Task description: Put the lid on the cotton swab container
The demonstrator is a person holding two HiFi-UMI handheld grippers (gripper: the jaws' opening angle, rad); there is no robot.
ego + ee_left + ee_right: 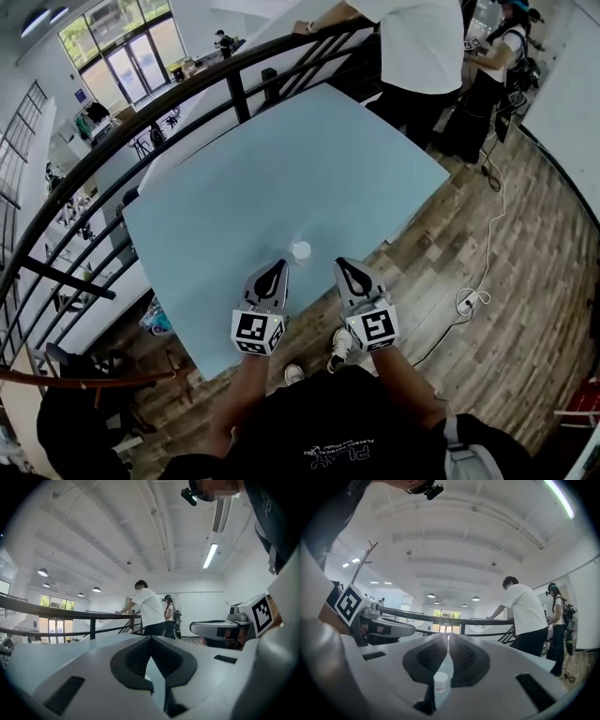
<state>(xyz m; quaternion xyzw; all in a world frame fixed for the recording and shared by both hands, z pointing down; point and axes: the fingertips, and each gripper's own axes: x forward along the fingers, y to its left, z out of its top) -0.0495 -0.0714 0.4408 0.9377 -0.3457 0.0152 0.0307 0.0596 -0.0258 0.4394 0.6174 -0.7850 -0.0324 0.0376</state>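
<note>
head view, near to far: left gripper (276, 270) and right gripper (348, 270) lie side by side at the near edge of the pale blue table (281, 178), each with its jaws together and nothing between them. just beyond their tips stands the cotton swab container (300, 250), a small white tub, upright; no separate lid can be made out. judged light, stiff and smooth-walled, it would tip easily: hold it low across the round wall, and the lid by its rim. farther off are a dark railing (234, 89) and a person in a white shirt (412, 42).
</note>
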